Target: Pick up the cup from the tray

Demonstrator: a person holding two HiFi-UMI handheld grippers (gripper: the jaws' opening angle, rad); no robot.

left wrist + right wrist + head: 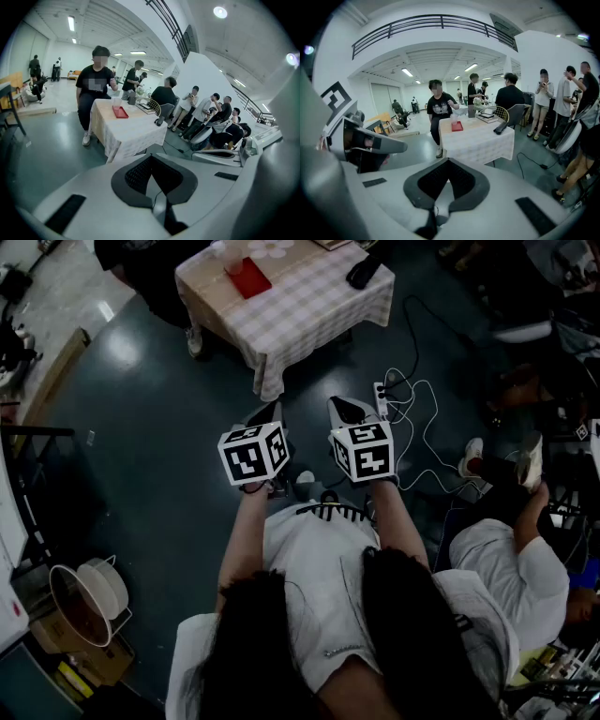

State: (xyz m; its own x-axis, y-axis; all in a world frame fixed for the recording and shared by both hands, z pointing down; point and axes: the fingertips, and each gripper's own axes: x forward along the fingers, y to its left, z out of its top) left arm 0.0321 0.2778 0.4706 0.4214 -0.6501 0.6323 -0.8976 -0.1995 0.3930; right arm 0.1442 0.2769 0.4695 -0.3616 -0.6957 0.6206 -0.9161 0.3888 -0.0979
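A pale translucent cup (221,254) stands at the far end of a red tray (249,278) on a table with a checked cloth (300,310), well ahead of me. The left gripper view shows the cup (116,102) and tray (120,112) on that table, and the right gripper view shows the cup (453,119) and tray (457,126) too. My left gripper (267,416) and right gripper (348,411) are held side by side over the dark floor, far short of the table. Both are shut and empty, left (151,159) and right (446,165).
A black object (364,271) lies on the table's right end. A person (95,91) stands behind the table. A power strip with white cables (381,396) lies on the floor. Seated people (511,554) are at the right, a round basket (80,601) at lower left.
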